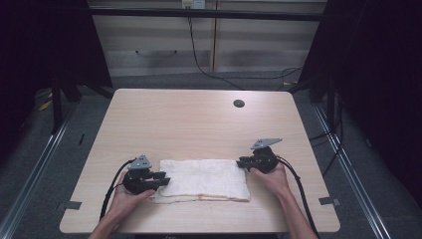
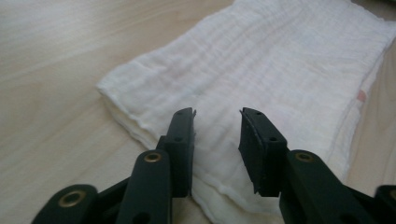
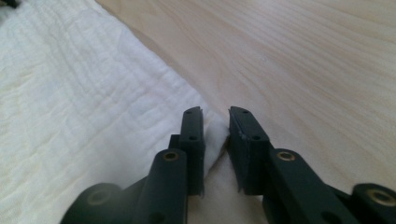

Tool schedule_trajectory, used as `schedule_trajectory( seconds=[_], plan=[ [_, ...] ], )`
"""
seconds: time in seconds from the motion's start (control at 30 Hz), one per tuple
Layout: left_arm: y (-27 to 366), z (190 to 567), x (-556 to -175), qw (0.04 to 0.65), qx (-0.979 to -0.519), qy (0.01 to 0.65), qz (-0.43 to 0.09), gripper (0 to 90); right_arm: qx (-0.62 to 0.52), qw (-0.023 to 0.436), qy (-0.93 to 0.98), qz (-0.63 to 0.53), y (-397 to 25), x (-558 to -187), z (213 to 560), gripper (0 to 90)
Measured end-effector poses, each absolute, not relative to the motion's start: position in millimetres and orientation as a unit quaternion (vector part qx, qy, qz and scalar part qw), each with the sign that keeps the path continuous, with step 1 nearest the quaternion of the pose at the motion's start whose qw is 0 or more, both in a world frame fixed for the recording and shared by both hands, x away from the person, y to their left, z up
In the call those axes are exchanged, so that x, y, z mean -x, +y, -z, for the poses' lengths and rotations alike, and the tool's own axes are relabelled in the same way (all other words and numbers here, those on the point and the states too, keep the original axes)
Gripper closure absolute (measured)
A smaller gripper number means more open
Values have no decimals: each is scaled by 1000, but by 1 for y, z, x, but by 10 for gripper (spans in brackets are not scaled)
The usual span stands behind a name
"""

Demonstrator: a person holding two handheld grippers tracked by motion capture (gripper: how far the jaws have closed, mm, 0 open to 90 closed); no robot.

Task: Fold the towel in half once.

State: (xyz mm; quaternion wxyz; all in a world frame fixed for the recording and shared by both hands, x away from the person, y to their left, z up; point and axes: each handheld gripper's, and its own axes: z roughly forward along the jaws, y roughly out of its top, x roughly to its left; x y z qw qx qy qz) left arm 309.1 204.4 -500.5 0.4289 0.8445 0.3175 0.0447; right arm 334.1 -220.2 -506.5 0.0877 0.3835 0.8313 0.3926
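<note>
Here we are at the pale wooden counter (image 1: 199,119), and a folded white cloth (image 1: 204,180) lies flat on its near half, long side running left to right, between the person's two hands. On the left, the left hand-held gripper (image 1: 161,179) sits at the cloth's left end, cradled in the left hand (image 1: 127,196), cable trailing back toward the counter's near edge. From the left gripper view, the jaws stand apart with a clear gap, poised over the cloth's (image 2: 261,79) near end; white fabric shows between the pads and nothing is pinched there. The cloth's layered edge shows thick along the side, and a small pinkish mark (image 2: 361,95) sits by its far right border. Over to the right: the right hand-held gripper (image 1: 241,163) meets the cloth's far right corner, the right hand (image 1: 273,177) behind it, grey three-cornered plate (image 1: 265,143) on top. In the right gripper view the jaws are open only narrowly, and a raised fold of the cloth's (image 3: 84,102) corner sits right in the gap between them; whether the pads are actually pressing on it, I cannot tell. Bare wood runs off beyond that corner. Farther back on the counter, well away from everything, a round dark hole (image 1: 239,103) marks the surface near the back right.
</note>
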Motion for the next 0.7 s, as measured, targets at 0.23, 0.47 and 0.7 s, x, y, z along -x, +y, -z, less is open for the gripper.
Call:
schedule_trajectory(
  seconds=[0.23, 0.47, 0.7],
  plan=[
    [213, 488, -342, 439, -825, 349, -63, 593, -380, 78, 832, -395, -220, -335, 507, 863],
    [201, 495, -364, 415, -837, 354, -47, 619, -384, 74, 829, -400, -221, -335, 508, 866],
    [199, 504, -365, 399, -847, 346, -55, 693, -390, 74, 825, -402, -222, -334, 508, 865]
  ],
)
